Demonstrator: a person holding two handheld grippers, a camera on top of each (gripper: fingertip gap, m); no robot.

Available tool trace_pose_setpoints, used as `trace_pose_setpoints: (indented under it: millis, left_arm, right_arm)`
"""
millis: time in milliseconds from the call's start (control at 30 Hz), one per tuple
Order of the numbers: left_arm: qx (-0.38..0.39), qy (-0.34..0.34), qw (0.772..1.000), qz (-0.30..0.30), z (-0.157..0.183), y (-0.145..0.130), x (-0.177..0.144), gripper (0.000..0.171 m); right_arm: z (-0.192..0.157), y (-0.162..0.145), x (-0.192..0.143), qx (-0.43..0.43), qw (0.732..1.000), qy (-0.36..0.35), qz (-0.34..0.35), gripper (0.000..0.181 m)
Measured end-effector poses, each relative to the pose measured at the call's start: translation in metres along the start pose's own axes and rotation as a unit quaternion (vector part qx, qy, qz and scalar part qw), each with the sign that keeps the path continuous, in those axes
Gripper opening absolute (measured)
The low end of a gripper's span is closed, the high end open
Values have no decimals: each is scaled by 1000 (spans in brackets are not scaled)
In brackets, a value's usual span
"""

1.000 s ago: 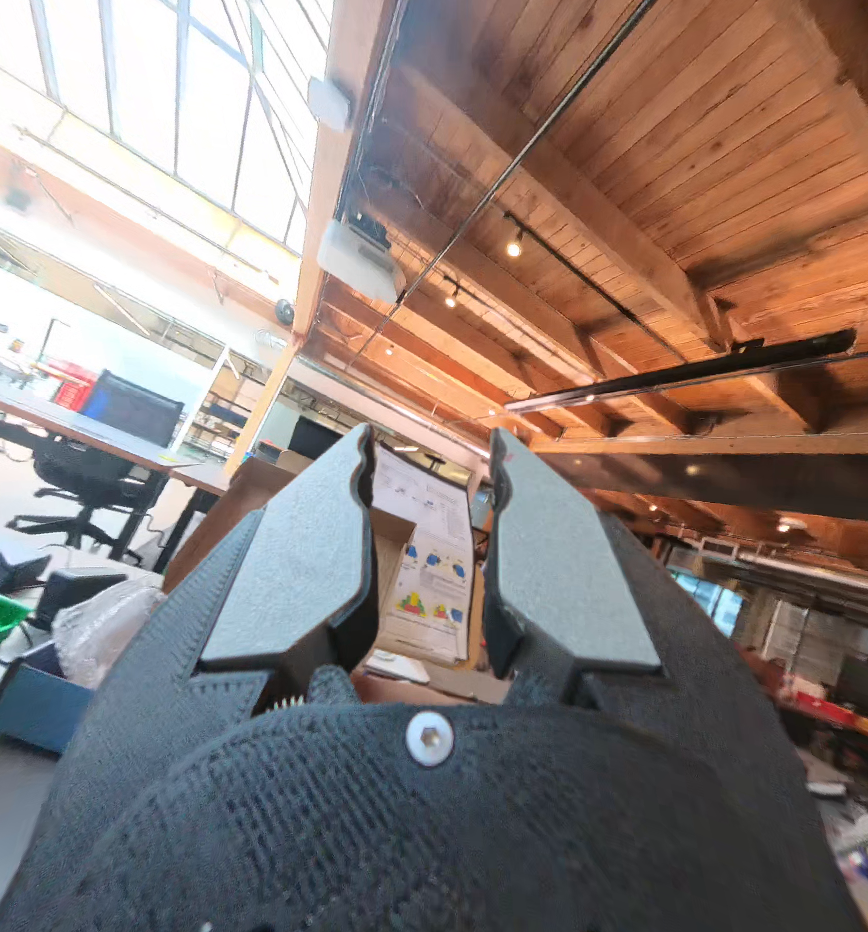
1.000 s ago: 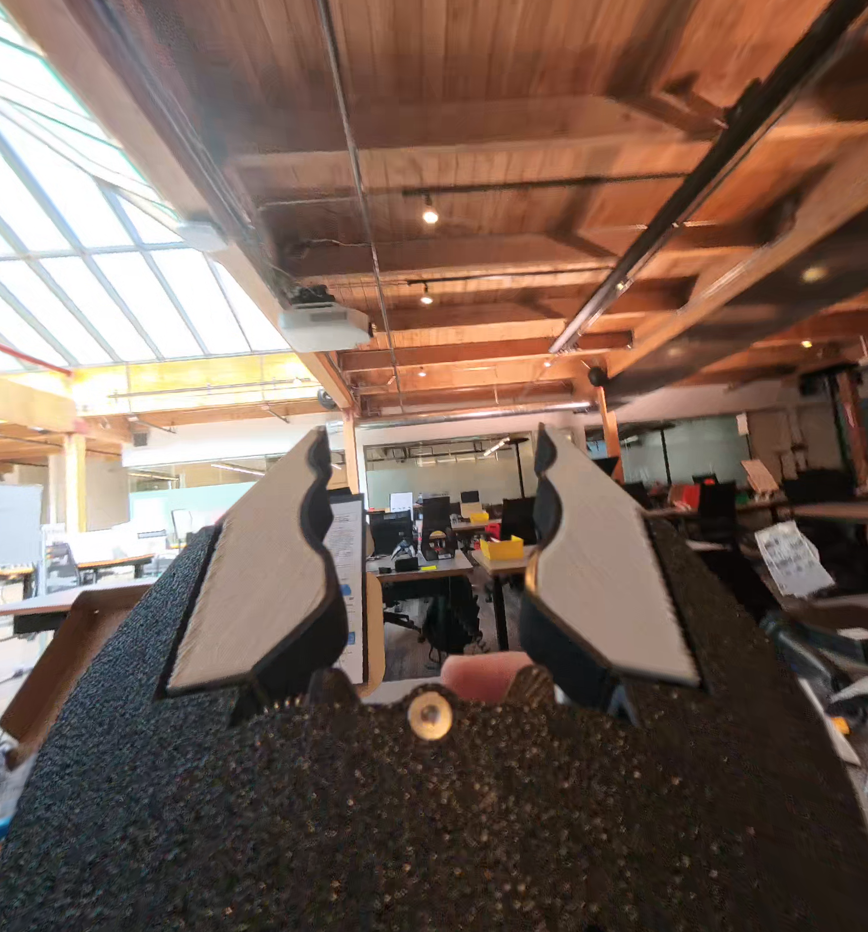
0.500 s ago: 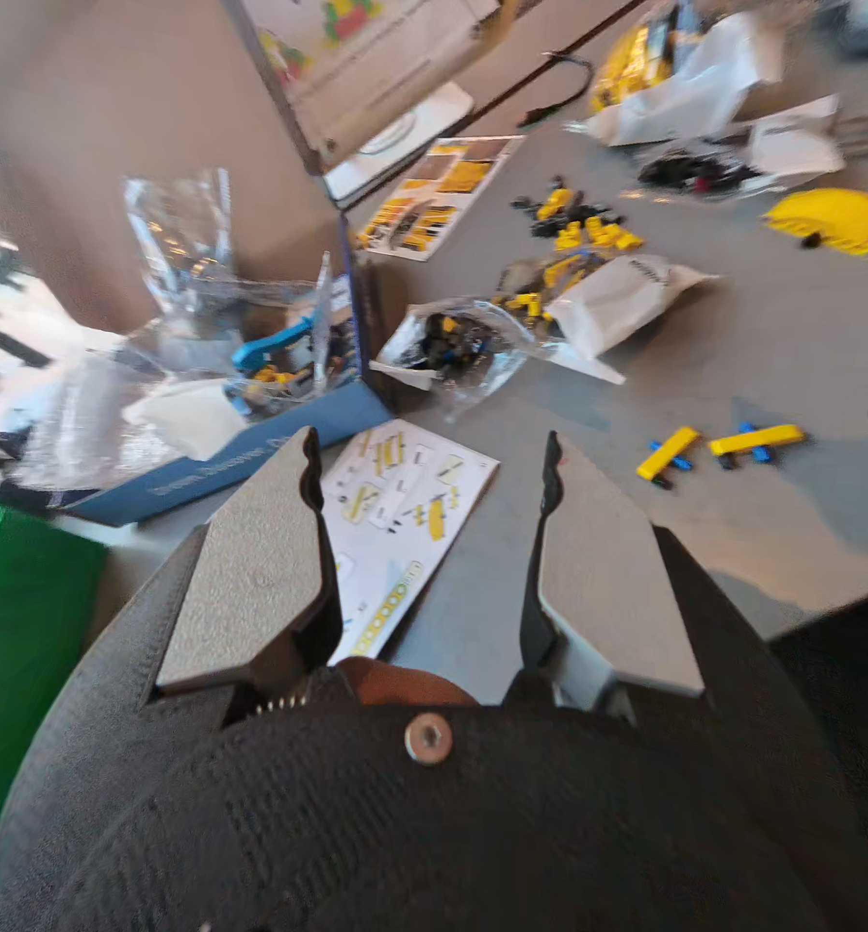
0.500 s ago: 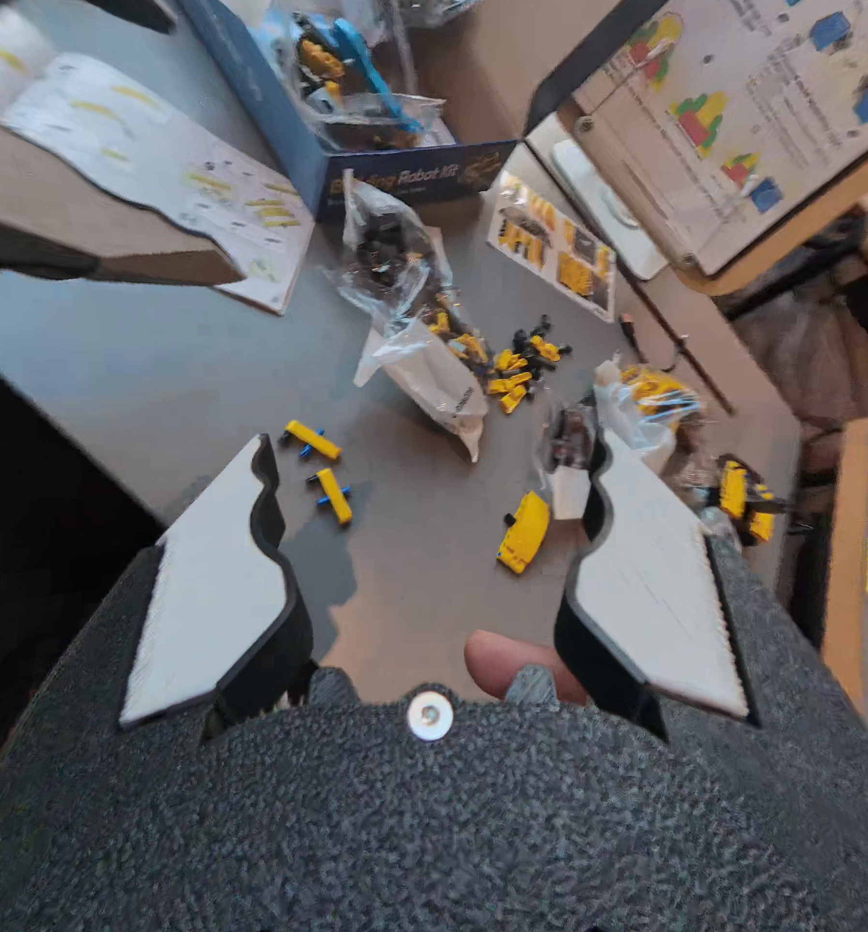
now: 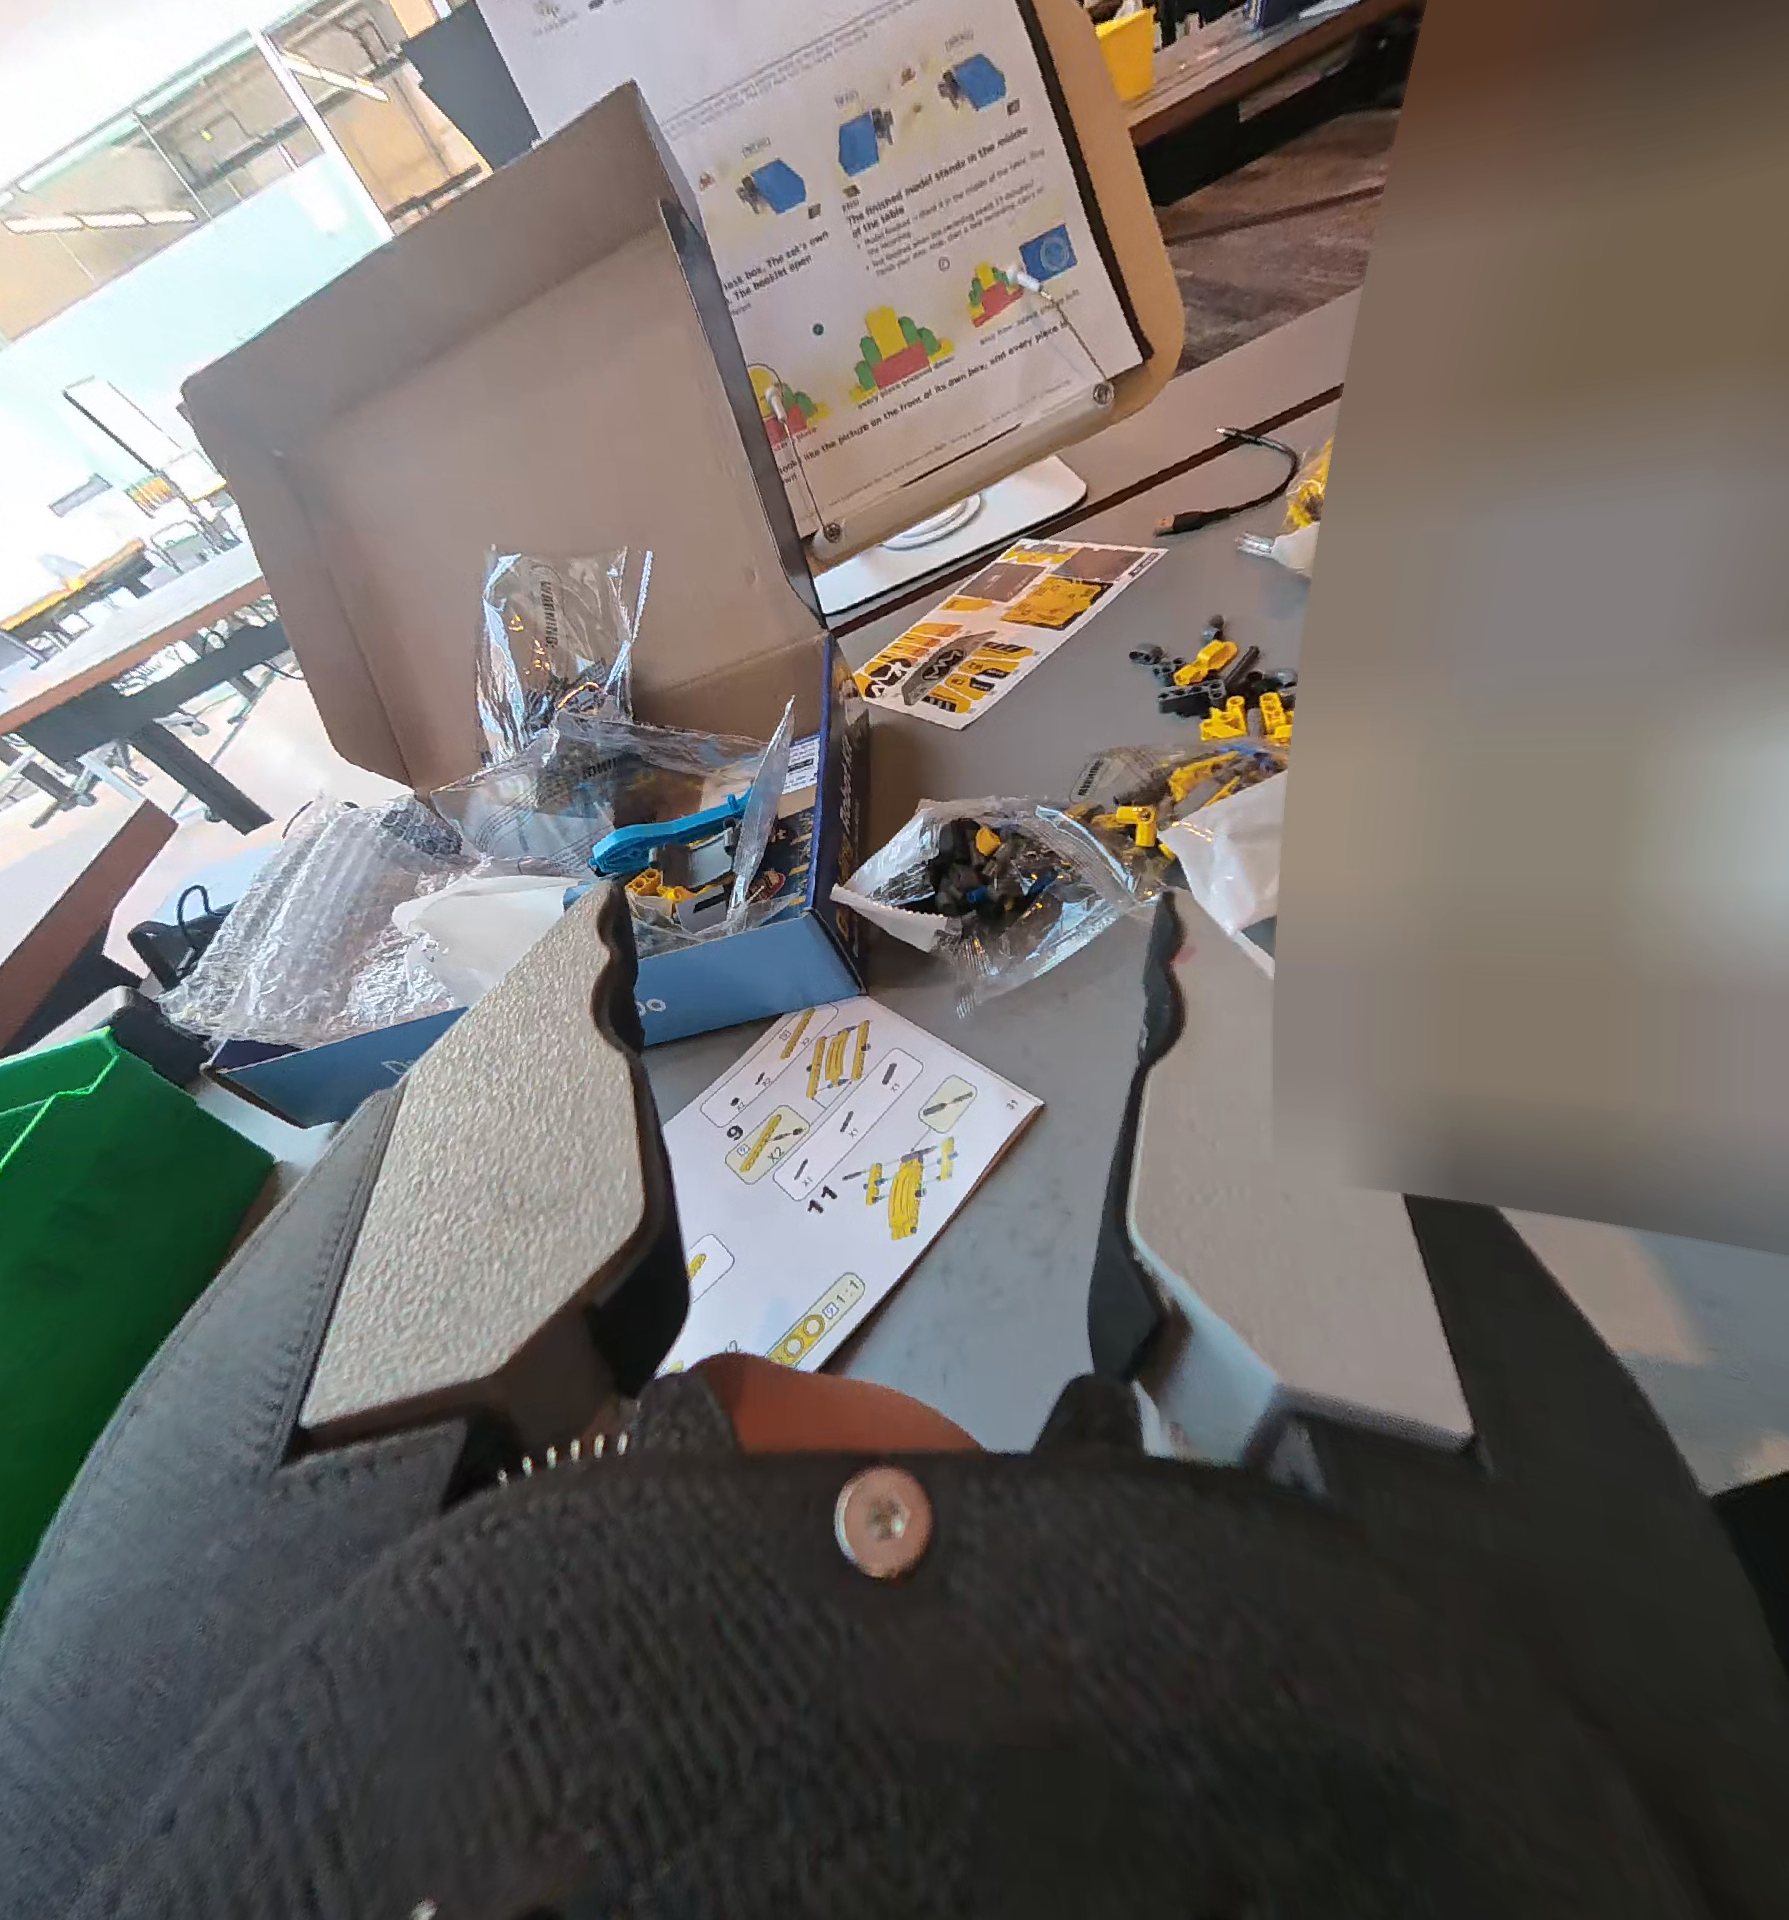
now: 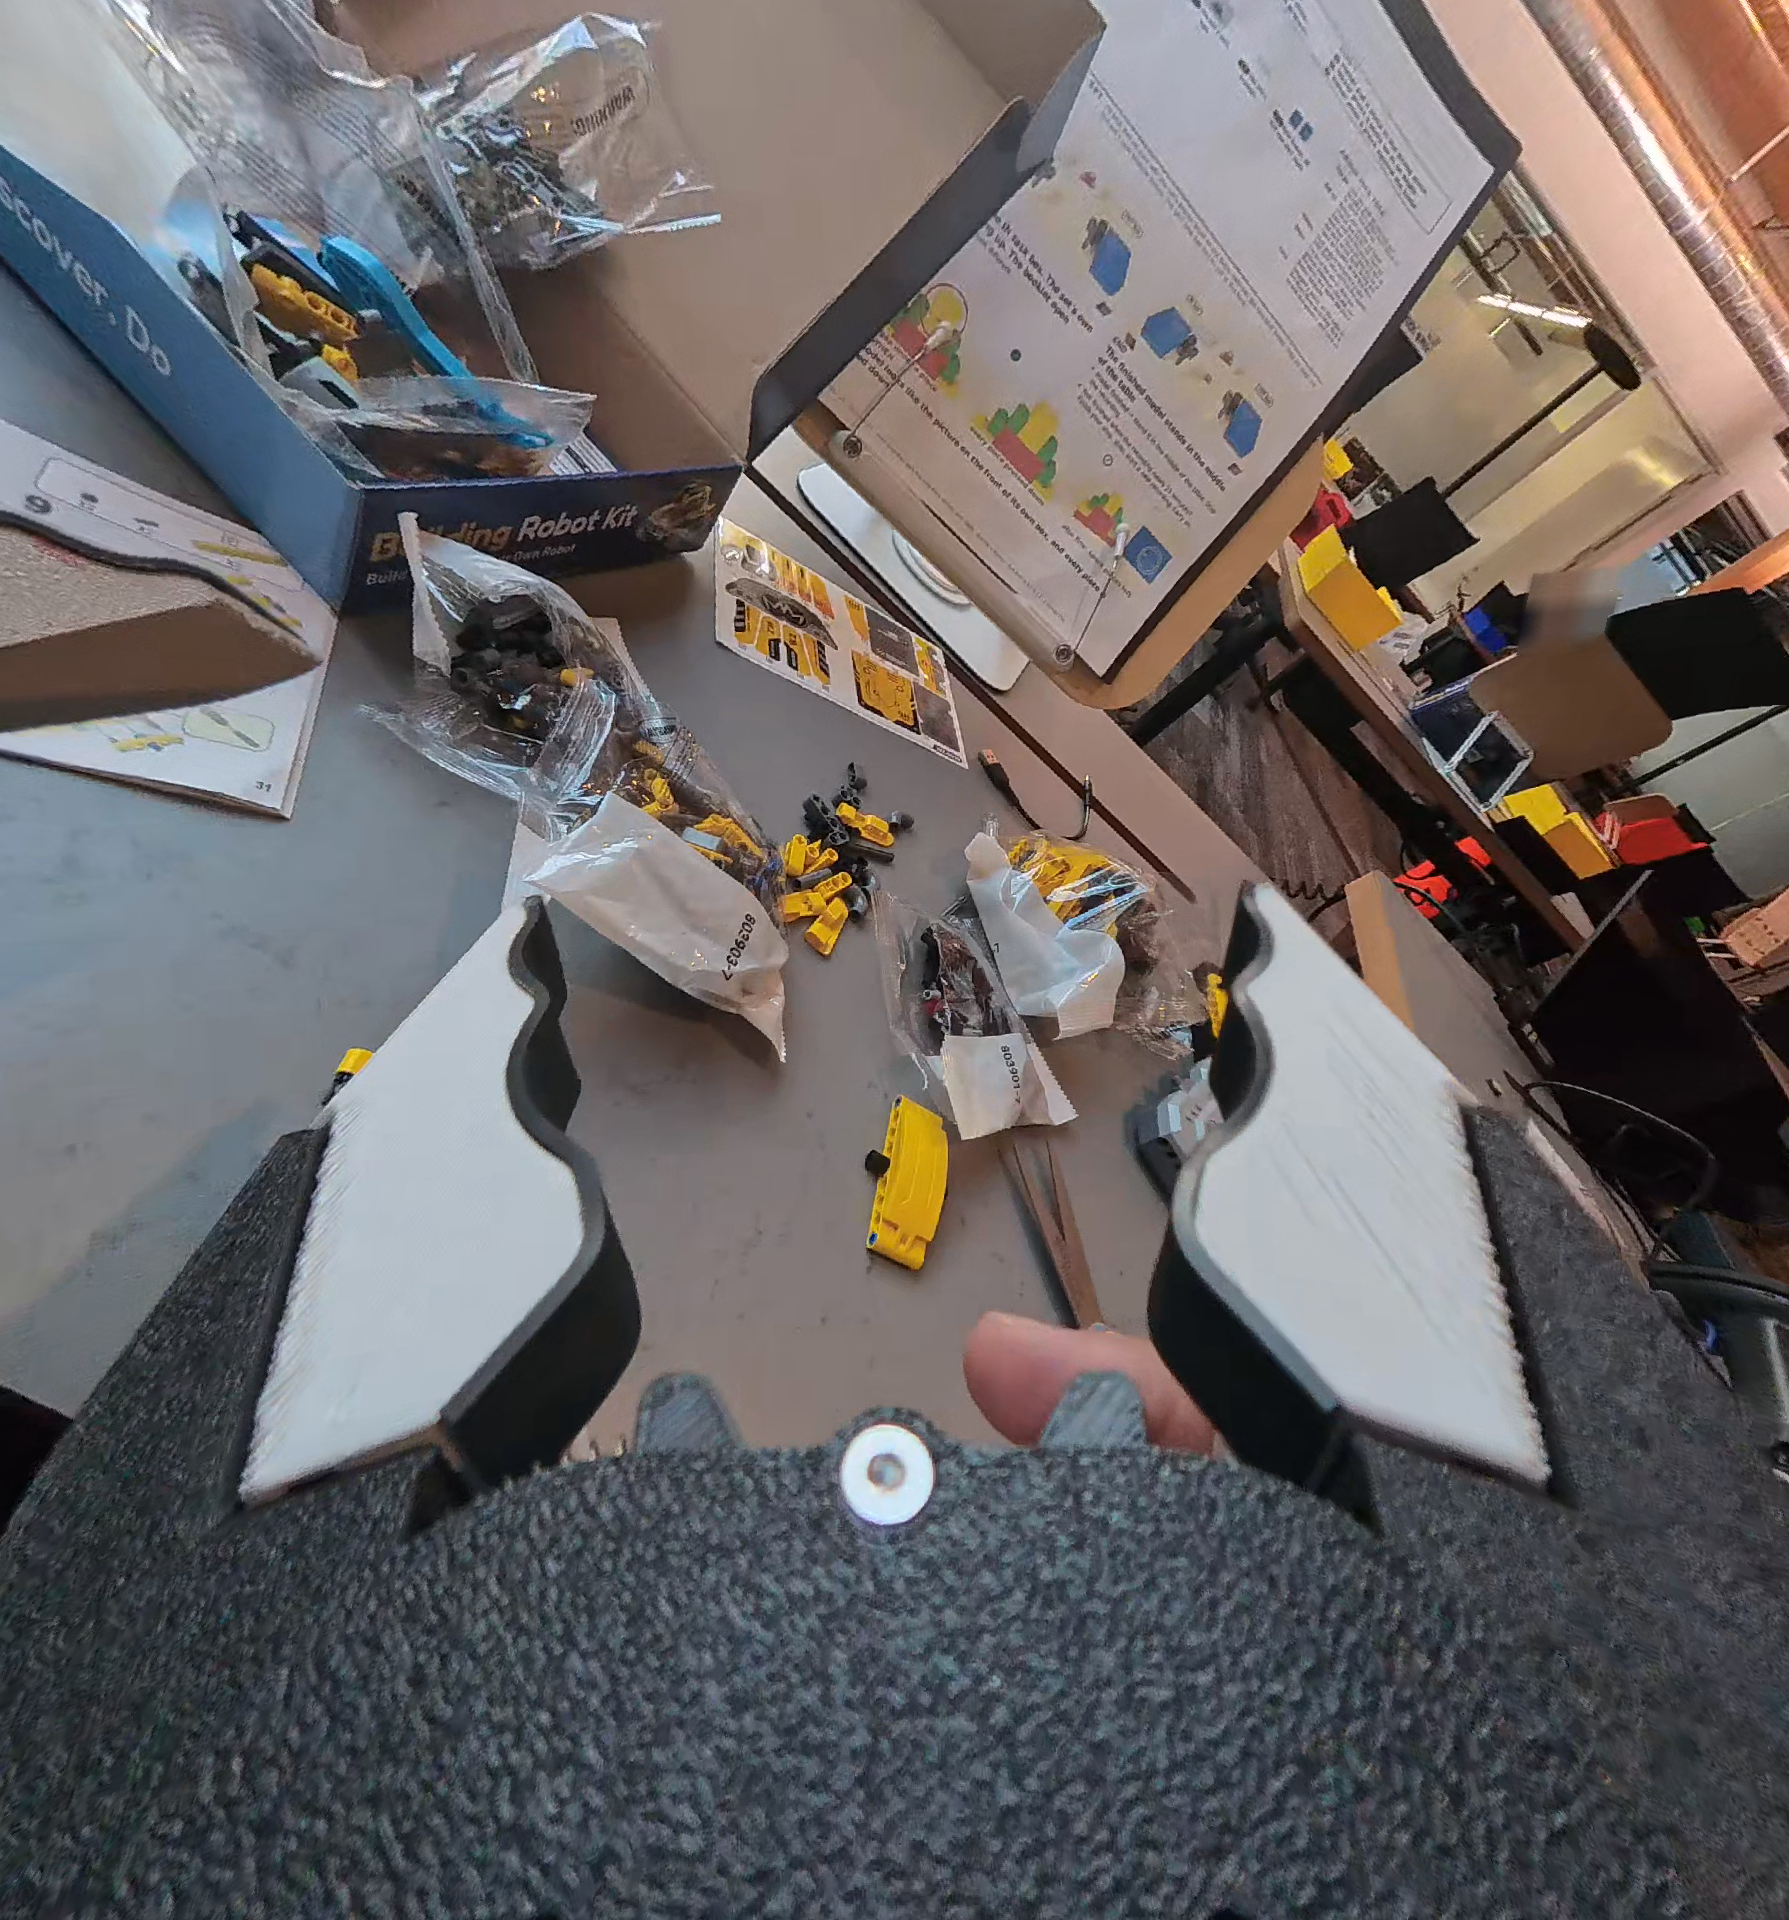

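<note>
My left gripper [image 5: 885,935] is open and empty above a white instruction booklet [image 5: 838,1153] on the grey table [image 5: 983,1309]. An open blue kit box [image 5: 744,977] with bags of parts stands just beyond its left finger. My right gripper [image 6: 890,914] is open and empty above the table [image 6: 744,1226]. A yellow curved piece [image 6: 905,1179] lies between its fingers. Bags of parts [image 6: 661,894] and loose yellow and black pieces [image 6: 838,842] lie just beyond. The left gripper's finger [image 6: 90,623] shows at the left edge of the right wrist view, over the booklet [image 6: 194,738].
A green bin [image 5: 59,1195] sits at the left. An instruction sign on a stand [image 6: 1129,312] and a sticker sheet [image 6: 838,644] are behind the parts. A cable [image 6: 1004,779] lies near the table's far edge. Thin wooden sticks [image 6: 1051,1216] lie by my right finger.
Both grippers have swung down from pointing at the ceiling to pointing at the table, and both have opened wider. The yellow curved piece now lies between my right fingers.
</note>
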State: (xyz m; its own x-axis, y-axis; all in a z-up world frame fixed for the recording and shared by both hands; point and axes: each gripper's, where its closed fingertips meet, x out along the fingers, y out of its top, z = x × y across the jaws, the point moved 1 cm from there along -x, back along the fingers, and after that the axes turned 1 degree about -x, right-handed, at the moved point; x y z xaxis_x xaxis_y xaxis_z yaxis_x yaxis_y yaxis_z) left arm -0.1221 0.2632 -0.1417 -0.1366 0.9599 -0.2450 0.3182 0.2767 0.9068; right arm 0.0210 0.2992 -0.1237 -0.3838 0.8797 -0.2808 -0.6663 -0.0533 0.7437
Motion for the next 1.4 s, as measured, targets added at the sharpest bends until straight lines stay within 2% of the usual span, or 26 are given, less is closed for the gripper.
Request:
trace_pose_setpoints:
  millis: [200, 300, 367, 433, 467, 500, 533, 600, 633, 733, 833, 900, 967, 1033, 1133, 1233, 1400]
  left_arm:
    - [4, -2, 1000, -7, 1, -3, 2, 96]
    - [13, -15, 1000, -16, 4, -7, 3, 98]
    - [37, -66, 997, -31, 17, -14, 2, 99]
    - [46, -145, 986, -61, 34, -25, -3, 99]
    - [38, -172, 982, -74, 36, -29, -4, 97]
    - [29, -190, 978, -81, 34, -31, -5, 91]
    - [18, -194, 977, -81, 27, -32, -3, 83]
    - [-1, -190, 979, -74, 9, -31, 0, 59]
    - [-13, -189, 980, -67, 0, -29, 1, 49]
    - [-27, -173, 982, -65, -22, -33, 5, 14]
    - [-11, -175, 980, -96, -25, -49, 11, 5]
    - [-9, -179, 977, -113, -22, -58, 16, 6]
    - [-6, -189, 973, -131, -18, -66, 18, 14]
    - [-3, -196, 971, -134, -16, -67, 18, 27]
    - [3, -189, 974, -129, -24, -64, 17, 32]
    - [-8, -149, 982, -114, -56, -56, 15, 32]
    - [-109, -105, 987, -52, -116, -33, 1, 31]
  right_arm:
    - [5, 0, 0, 8, 1000, 4, 3, 125]
    - [7, -2, -1, 29, 999, 30, 2, 125]
    - [8, -2, -3, 43, 997, 60, 3, 124]
    - [11, -2, -8, 53, 994, 91, 10, 114]
    - [16, -1, -11, 61, 993, 98, 16, 107]
    - [21, 0, -14, 67, 992, 106, 24, 92]
    - [25, 1, -18, 70, 990, 118, 35, 70]
    - [26, 4, -29, 65, 982, 167, 62, 7]
    - [28, 4, -33, 68, 978, 185, 73, 1]
    - [49, -2, -32, 99, 976, 180, 74, 1]
    - [59, -12, -29, 115, 974, 186, 63, 9]
    - [64, -17, -27, 122, 974, 182, 60, 9]
    - [65, -20, -26, 123, 973, 185, 55, 9]
    - [63, -24, -23, 118, 974, 189, 46, 10]
    - [61, -34, -18, 110, 975, 190, 27, 10]
    - [53, -43, -12, 119, 970, 211, 10, 12]
    - [30, -61, -1, 83, 964, 248, -35, 17]
